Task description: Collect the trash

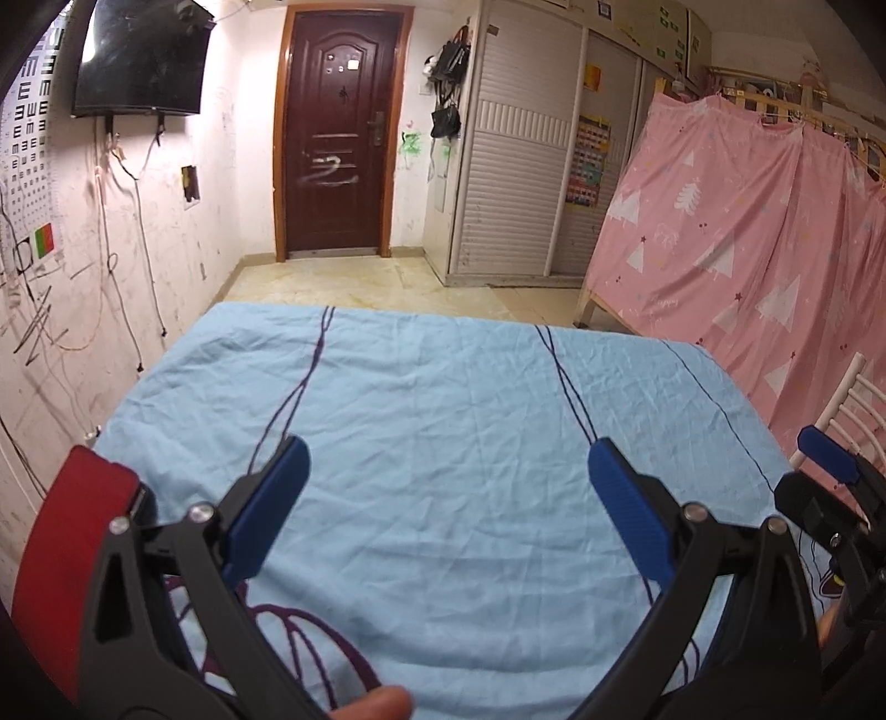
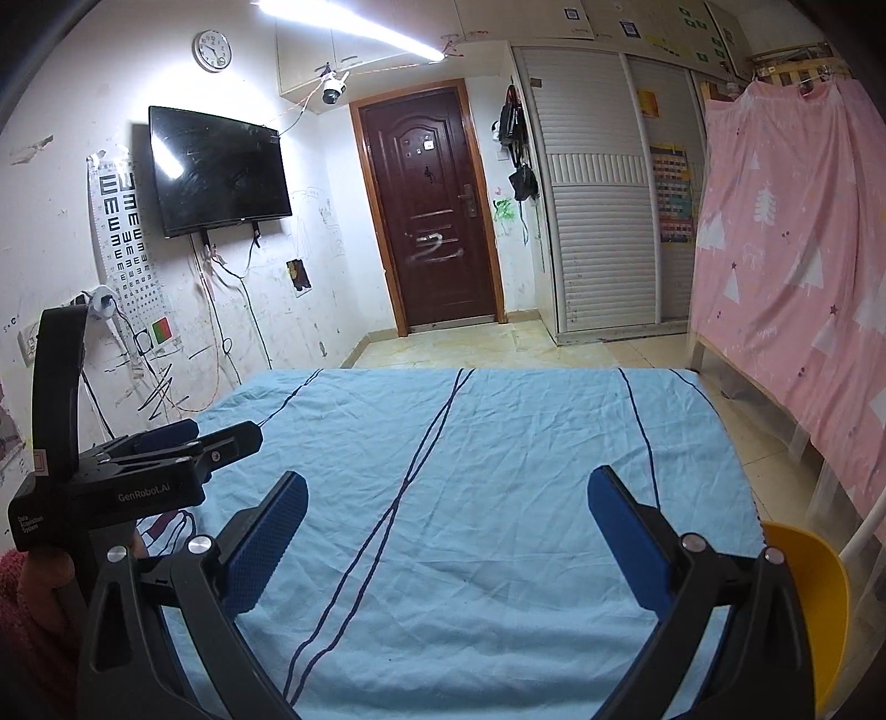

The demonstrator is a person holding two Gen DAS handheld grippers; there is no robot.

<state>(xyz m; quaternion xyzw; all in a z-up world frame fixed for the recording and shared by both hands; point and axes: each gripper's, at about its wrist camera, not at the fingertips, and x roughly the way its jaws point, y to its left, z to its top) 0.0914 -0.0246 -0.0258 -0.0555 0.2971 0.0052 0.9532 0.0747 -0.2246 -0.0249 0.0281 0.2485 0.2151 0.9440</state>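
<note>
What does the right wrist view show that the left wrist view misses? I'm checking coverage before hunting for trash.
Only the right wrist view shows the wall clock, the security camera and a yellow chair. Only the left wrist view shows a white chair back. Both show the blue sheet, TV, door and pink curtain, with the left gripper and right gripper open. No trash is visible.

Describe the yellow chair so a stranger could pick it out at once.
Start at the table under the light blue cloth. At its right edge, toward the pink curtain, the yellow chair sits tucked beside the cloth. Its smooth, rounded yellow shell is the only yellow furniture there.
</note>
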